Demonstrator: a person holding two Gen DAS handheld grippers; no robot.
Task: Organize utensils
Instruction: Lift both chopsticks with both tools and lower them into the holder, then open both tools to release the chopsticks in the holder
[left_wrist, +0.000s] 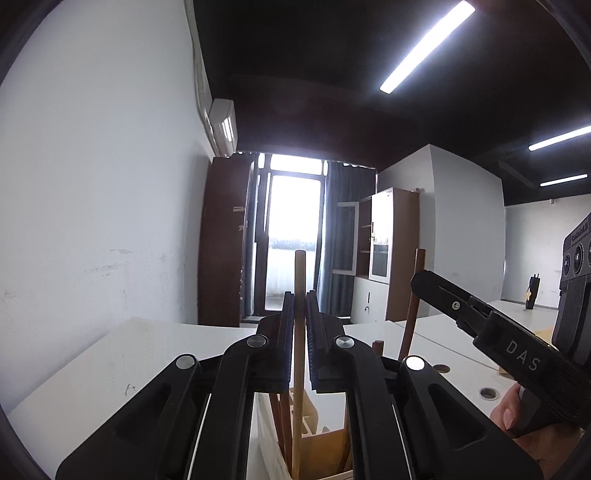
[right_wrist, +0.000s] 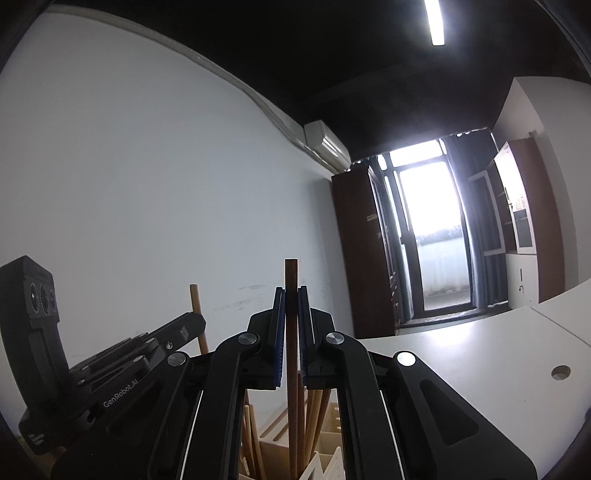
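Tongs of mine point upward over the white holder (left_wrist: 269, 435) on the table (left_wrist: 147, 354). My left gripper (left_wrist: 300, 314) pinches a light wooden stick (left_wrist: 299, 273), standing upright between its pads, lower end in the holder. My right gripper (right_wrist: 291, 306) pinches a dark stick (right_wrist: 291, 280) the same way. My thumb (left_wrist: 508, 413) shows only in the left view (the holder's other sticks (right_wrist: 314, 410) show better from the right).

My left gripper (left_wrist: 300, 295) is all black, ribbed black pads, pinching a pale tan wooden stick (left_wrist: 299, 280). My right gripper (right_wrist: 291, 291) is black too but with blue pads, clamped on a dark reddish-brown stick (right_wrist: 291, 280). The holder (left_wrist: 275, 446) underneath is cream, the table (left_wrist: 147, 354) white, the wall (right_wrist: 147, 184) off-white with faint scuffs.
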